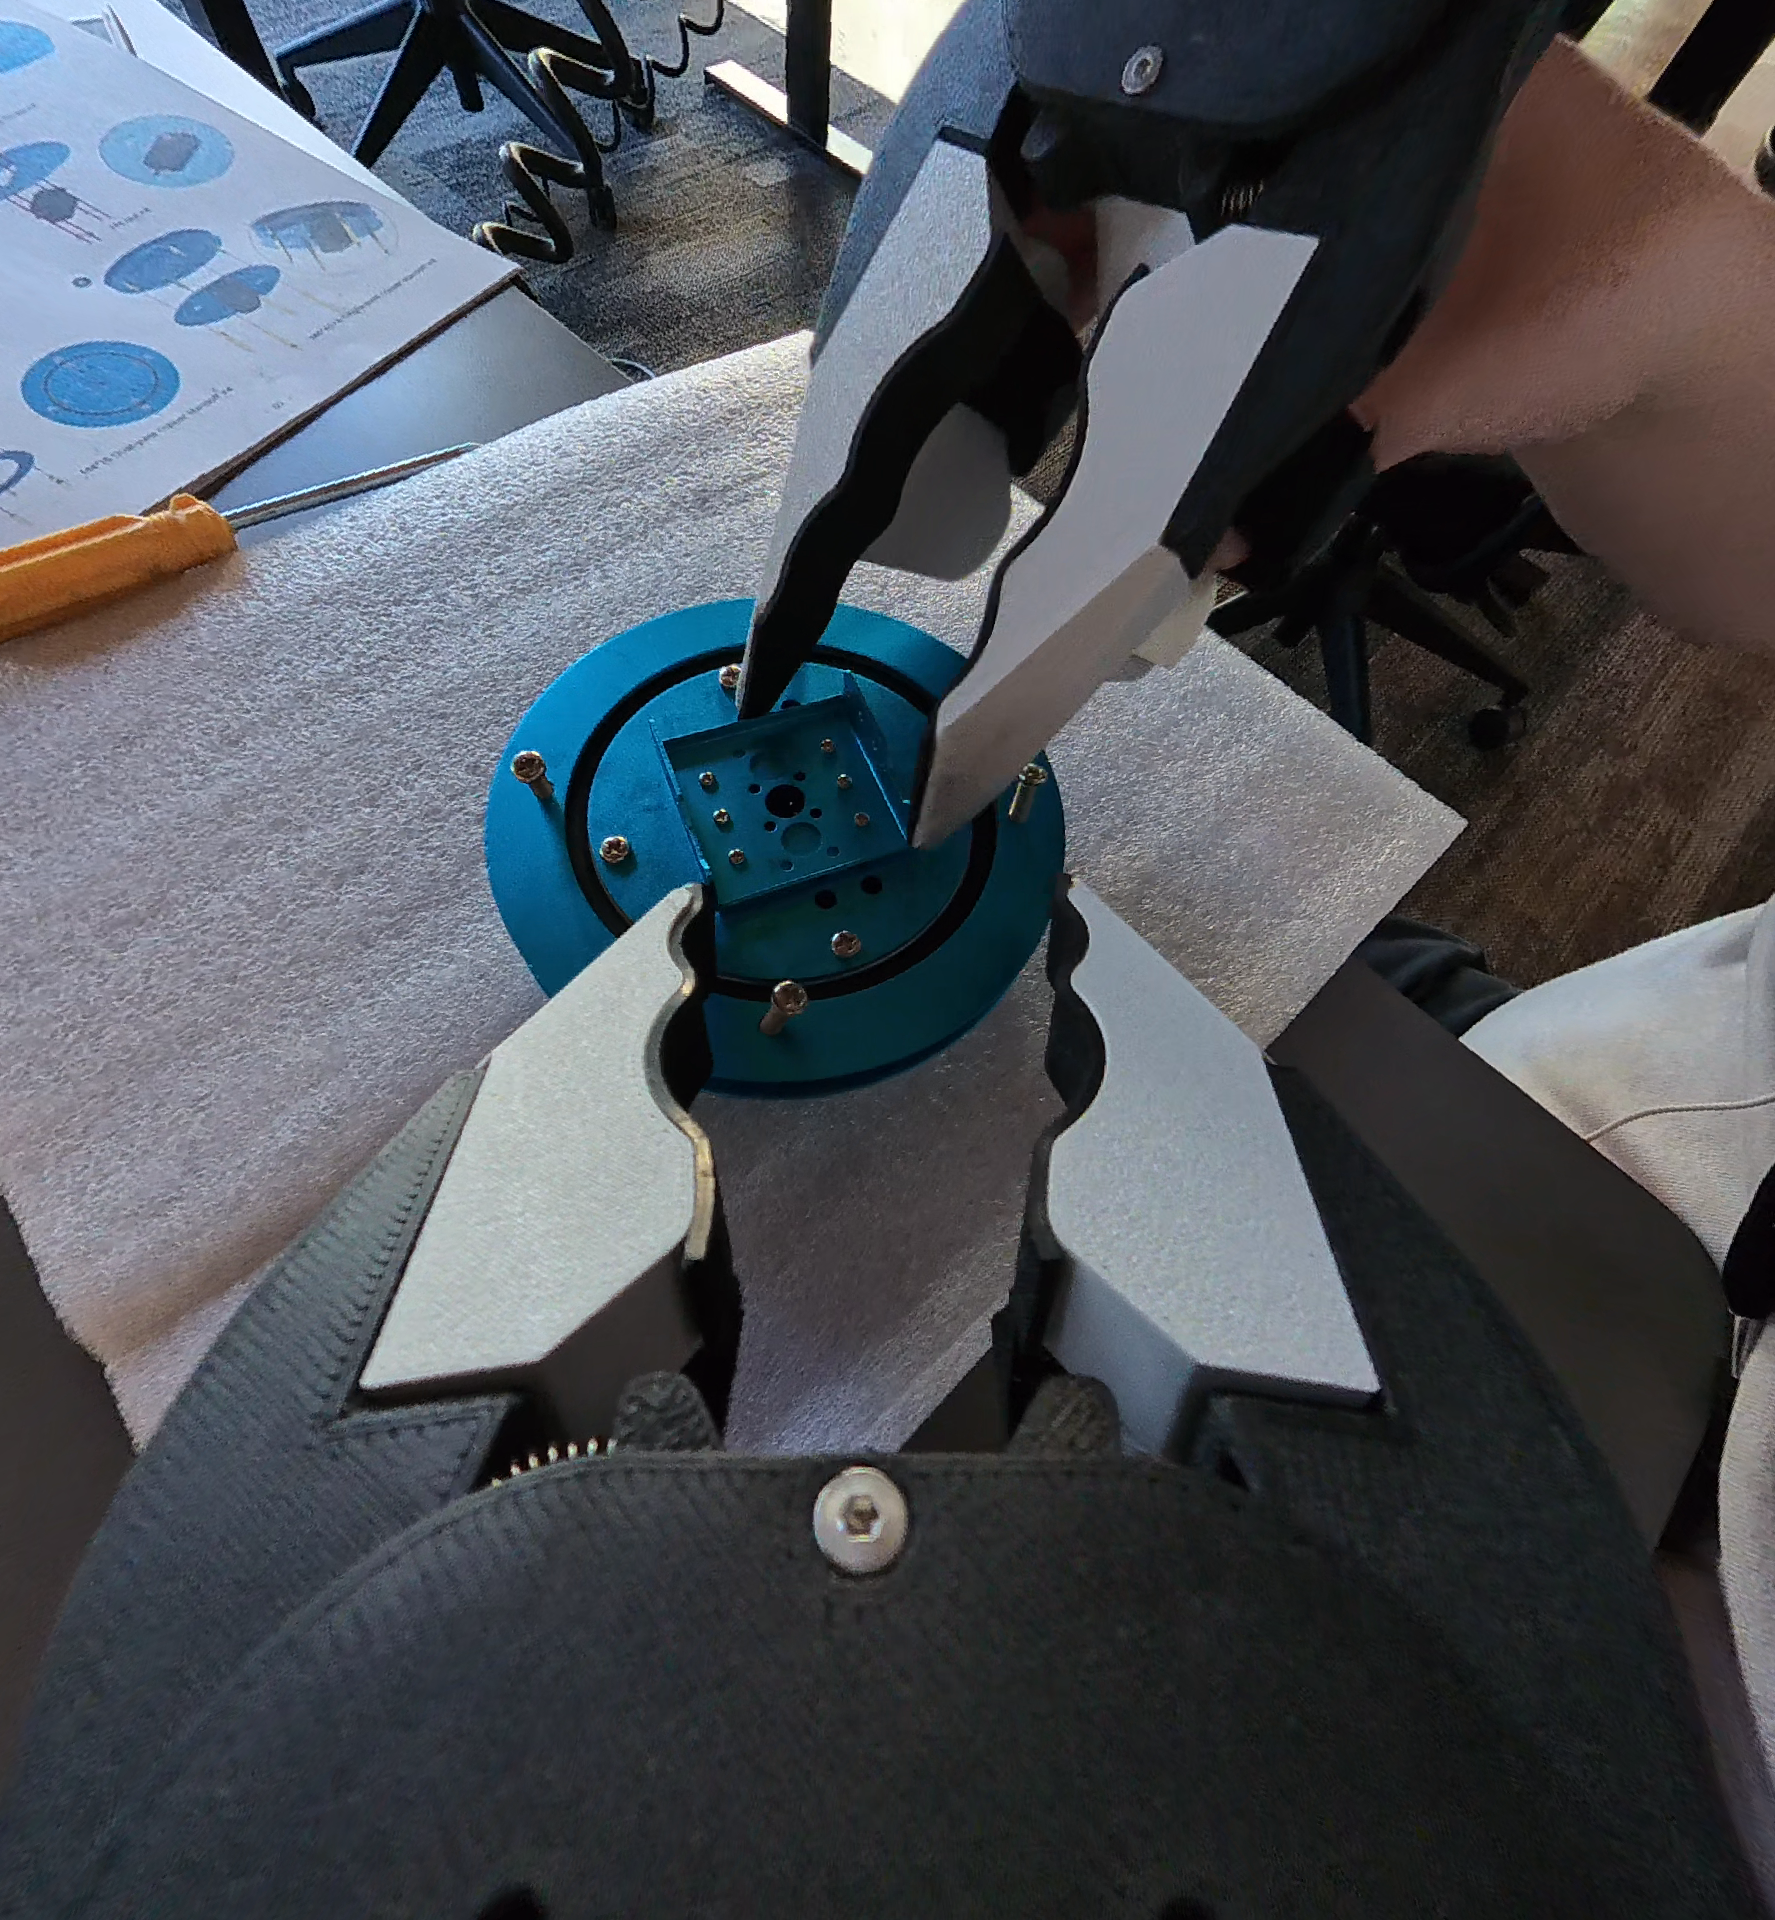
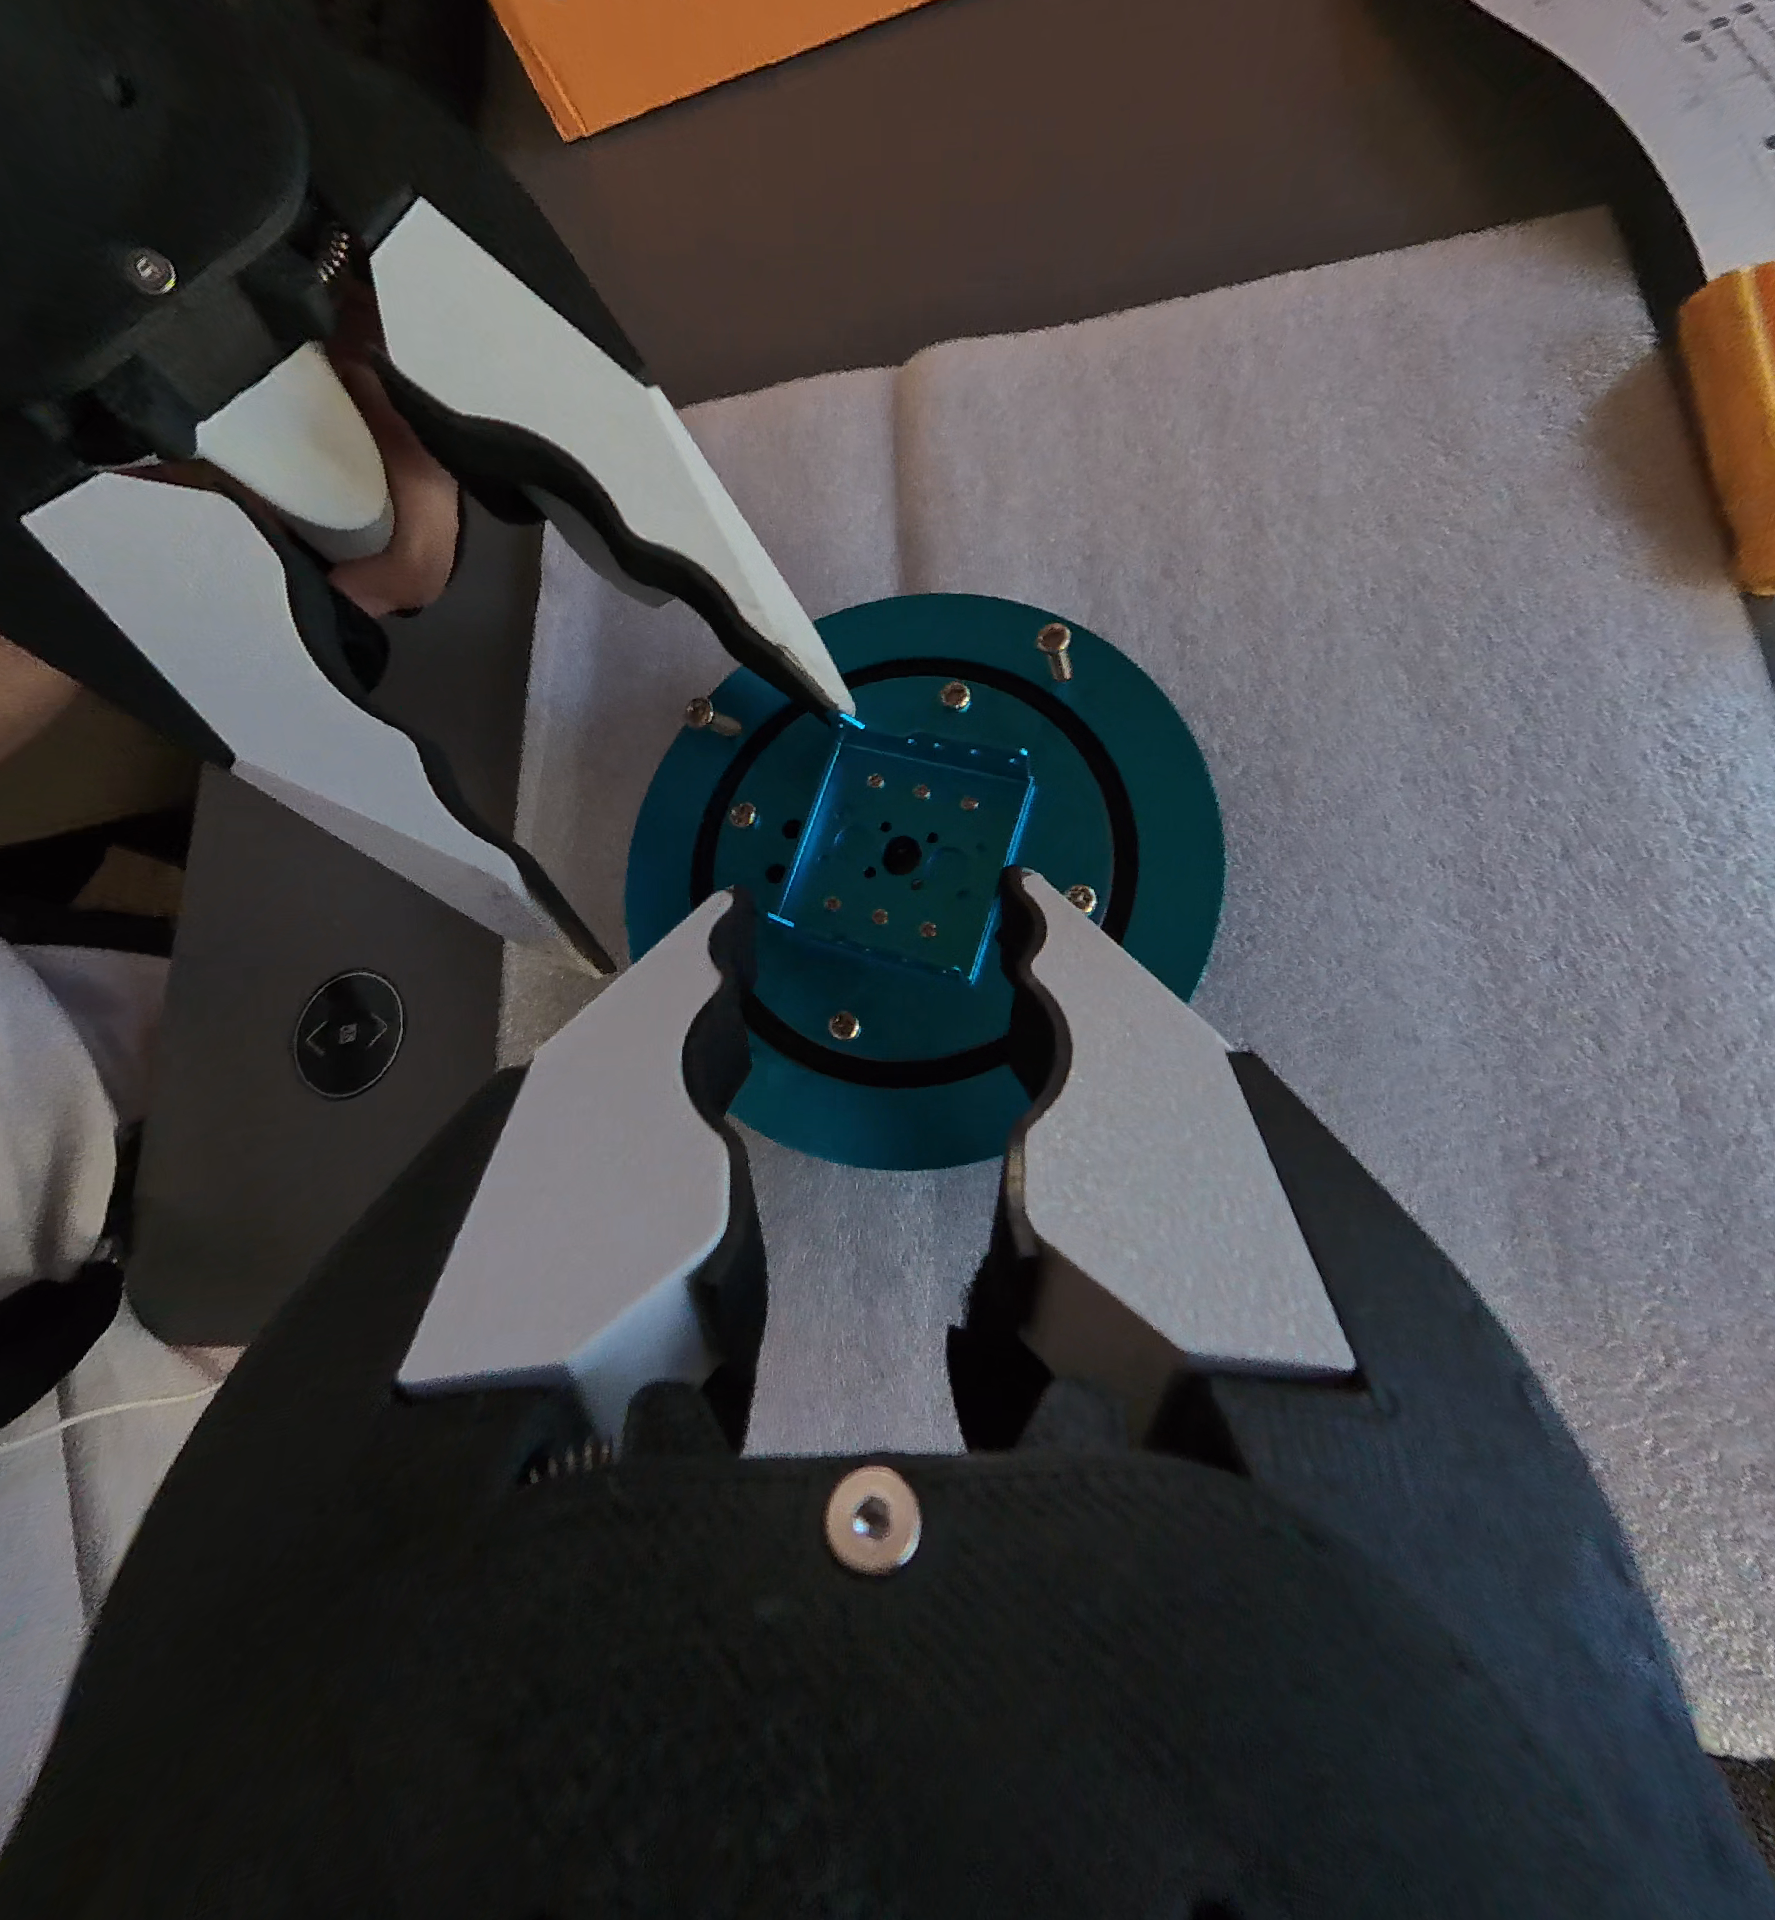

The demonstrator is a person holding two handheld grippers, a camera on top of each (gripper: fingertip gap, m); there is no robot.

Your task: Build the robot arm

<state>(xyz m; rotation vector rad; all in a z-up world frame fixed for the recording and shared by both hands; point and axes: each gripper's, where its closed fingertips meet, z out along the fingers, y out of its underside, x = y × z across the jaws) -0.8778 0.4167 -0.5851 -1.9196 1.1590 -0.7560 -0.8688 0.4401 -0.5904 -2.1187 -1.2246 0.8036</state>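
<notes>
- left gripper [image 1: 878,899] [image 2: 727,831]: jaws wide apart, holding nothing, straddling the blue disc [image 1: 550,894] [image 2: 1163,821].
- right gripper [image 2: 872,883] [image 1: 831,769]: parted, tips flanking the square blue bracket [image 1: 789,800] [image 2: 904,852], perhaps touching it.
- orange screwdriver [image 1: 72,571] [image 2: 1756,426] lies well beyond both.

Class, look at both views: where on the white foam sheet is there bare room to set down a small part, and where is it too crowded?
Free: the white foam sheet between the blue round base and the orange-handled screwdriver, and the strip behind the base toward the dark table. Crowded: over the base, where both the left hand-held gripper and the right hand-held gripper stand open around the blue square bracket.
</notes>
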